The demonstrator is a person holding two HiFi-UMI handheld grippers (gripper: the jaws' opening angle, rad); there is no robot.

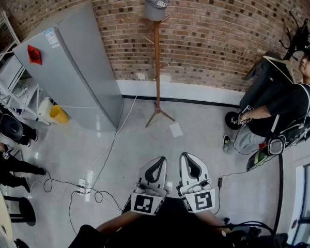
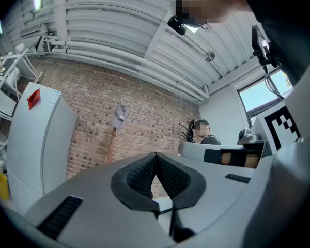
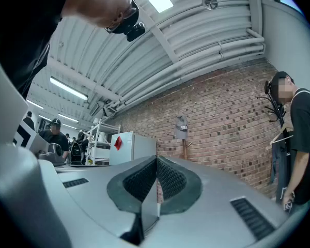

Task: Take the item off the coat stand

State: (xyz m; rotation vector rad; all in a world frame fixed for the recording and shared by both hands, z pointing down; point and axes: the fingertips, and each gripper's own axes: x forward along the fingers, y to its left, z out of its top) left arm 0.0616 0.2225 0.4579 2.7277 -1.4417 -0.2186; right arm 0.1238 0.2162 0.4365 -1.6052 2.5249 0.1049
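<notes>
Facing the stand [image 1: 157, 66] from well apart, we hold L claw [image 1: 156, 164] & R claw [image 1: 191, 161] closed, empty. The cap [image 1: 156, 1] sits on its top; we'd approach, open one claw, lift cap straight up.

Pale grey left tongs [image 1: 158, 160] and right tongs [image 1: 189, 157] bear black ribbed pads [image 2: 137, 177].

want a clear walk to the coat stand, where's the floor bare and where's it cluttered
Bare floor runs straight ahead to the coat stand, bordered by the tall cabinet on the left and a person on the right; only a paper sheet lies there. Crowded: cables and a power strip lower left.
</notes>
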